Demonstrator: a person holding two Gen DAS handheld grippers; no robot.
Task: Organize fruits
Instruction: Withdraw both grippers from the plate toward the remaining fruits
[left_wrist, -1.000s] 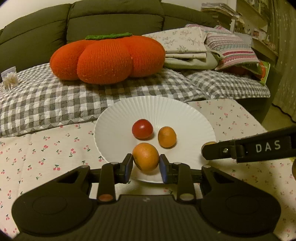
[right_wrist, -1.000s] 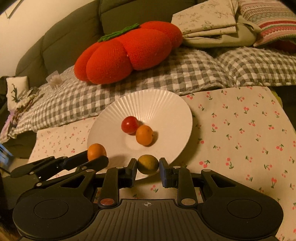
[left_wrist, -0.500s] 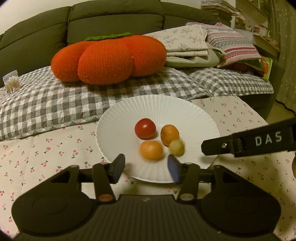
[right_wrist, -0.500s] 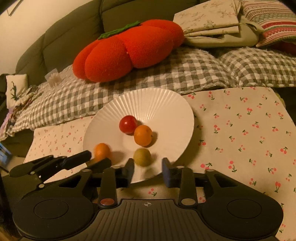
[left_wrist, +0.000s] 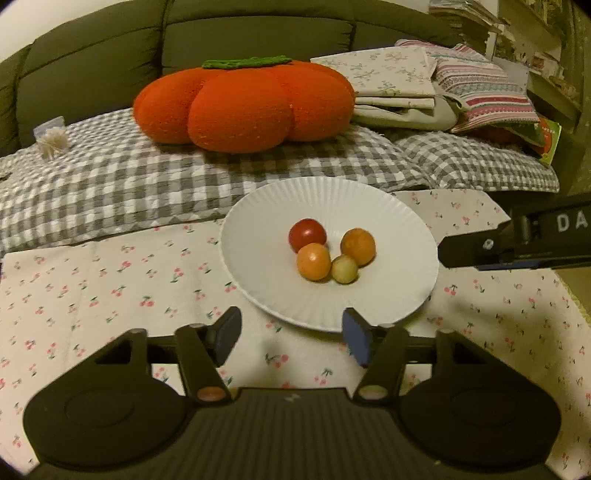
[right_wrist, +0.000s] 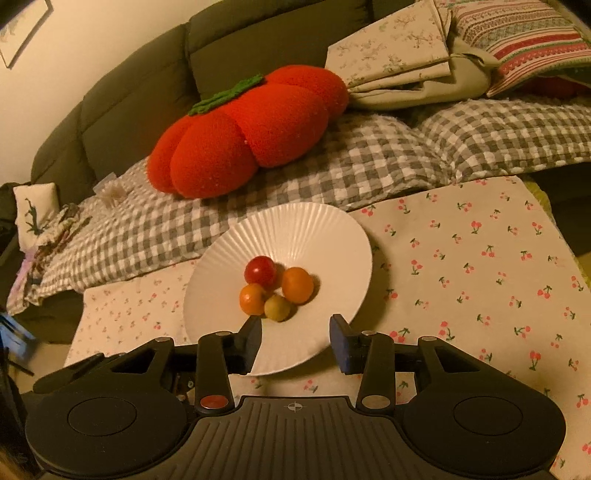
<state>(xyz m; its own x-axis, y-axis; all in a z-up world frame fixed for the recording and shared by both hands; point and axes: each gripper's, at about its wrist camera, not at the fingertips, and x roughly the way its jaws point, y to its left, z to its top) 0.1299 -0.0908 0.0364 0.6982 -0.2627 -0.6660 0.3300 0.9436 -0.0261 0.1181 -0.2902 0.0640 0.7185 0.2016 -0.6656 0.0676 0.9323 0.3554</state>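
Note:
A white ribbed plate sits on the cherry-print cloth. On it lie a red tomato, a dark orange fruit, a lighter orange fruit and a small yellow-green fruit, clustered together. My left gripper is open and empty, just short of the plate's near rim. My right gripper is open and empty over the plate's near rim; it also shows in the left wrist view at the right.
A big orange-red tomato cushion lies on a grey checked blanket behind the plate. Folded cloths and a striped pillow sit at the back right on the dark sofa. The cherry-print cloth spreads right of the plate.
Both grippers opened and let their fruits go onto the plate: the left one the orange fruit, the right one the yellow-green fruit. Both then drew back from the plate.

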